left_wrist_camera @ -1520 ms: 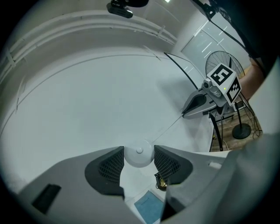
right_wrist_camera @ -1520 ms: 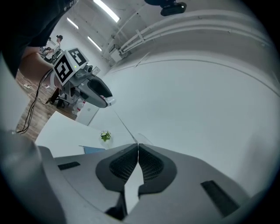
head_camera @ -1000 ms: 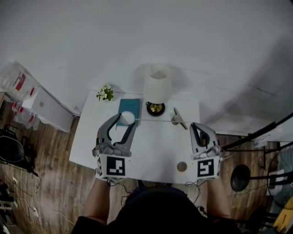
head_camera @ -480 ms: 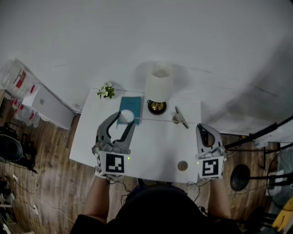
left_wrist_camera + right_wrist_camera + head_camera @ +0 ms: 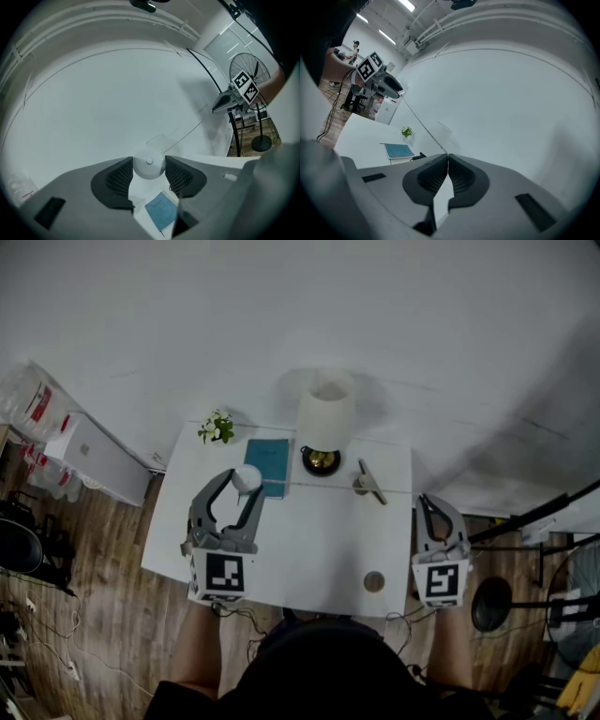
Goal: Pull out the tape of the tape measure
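**Tool state.** The left tool (image 5: pixel 242 486) is clamped on the tape measure (image 5: pixel 247 480), a smooth white round case with a small raised button at its centre. In the left gripper view the dark cross-hatched pads (image 5: pixel 119 176) press on its two sides. The right tool (image 5: pixel 433 504) has its jaws fully together. In the right gripper view the tape (image 5: pixel 424 126) runs into the seam between the ribbed pads, so the tool is pinching the tape end. The tape spans tautly from the case in the left tool to the tip of the right tool.

**Surroundings.**
- The counter (image 5: pixel 319 545) is white, smooth and rectangular. The right tool stands just off its right edge.
- A flat teal book (image 5: pixel 267 462) with a matte cover lies directly under and beyond the left tool's jaws.
- A lamp (image 5: pixel 326 411) stands beyond the tape. It has a white cylindrical shade and a glossy brass-coloured base.
- A small green plant (image 5: pixel 217 429) stands beyond the left tool.
- A round brownish disc (image 5: pixel 374 582) lies beside the right tool's marker cube.

**Limits of view.**
- The tape shows only as a thin pale line, and its markings cannot be read.
- A grey elongated object (image 5: pixel 367 482) lies at the tape; its kind cannot be made out.
- The person's body hides the counter's near edge.
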`<state>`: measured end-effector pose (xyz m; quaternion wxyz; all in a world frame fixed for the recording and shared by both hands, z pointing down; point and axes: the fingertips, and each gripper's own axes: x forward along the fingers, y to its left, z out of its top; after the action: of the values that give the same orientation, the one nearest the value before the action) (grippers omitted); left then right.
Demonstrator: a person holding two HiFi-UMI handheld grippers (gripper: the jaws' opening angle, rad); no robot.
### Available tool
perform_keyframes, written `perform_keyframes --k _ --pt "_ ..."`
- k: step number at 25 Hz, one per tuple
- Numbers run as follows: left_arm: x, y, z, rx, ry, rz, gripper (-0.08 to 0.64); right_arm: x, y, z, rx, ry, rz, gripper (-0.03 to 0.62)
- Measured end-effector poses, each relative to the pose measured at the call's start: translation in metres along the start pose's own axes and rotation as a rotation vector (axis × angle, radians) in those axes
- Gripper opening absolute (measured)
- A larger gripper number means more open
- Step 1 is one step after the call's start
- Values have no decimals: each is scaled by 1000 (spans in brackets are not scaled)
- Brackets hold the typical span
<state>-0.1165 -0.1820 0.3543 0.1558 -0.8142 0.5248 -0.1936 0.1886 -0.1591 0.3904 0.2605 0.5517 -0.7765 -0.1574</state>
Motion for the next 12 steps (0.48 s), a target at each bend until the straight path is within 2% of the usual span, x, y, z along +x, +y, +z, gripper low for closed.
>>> perform_keyframes --k 4,8,12 --pt "1 -6 -1 9 6 -13 213 -1 -4 -3 5 7 -10 9" --pt "0 2 -4 9 13 7 213 -2 -13 -10 17 26 -39 9" --pt "-1 13 -12 -21 32 23 213 -3 -24 -23 41 48 -61 9"
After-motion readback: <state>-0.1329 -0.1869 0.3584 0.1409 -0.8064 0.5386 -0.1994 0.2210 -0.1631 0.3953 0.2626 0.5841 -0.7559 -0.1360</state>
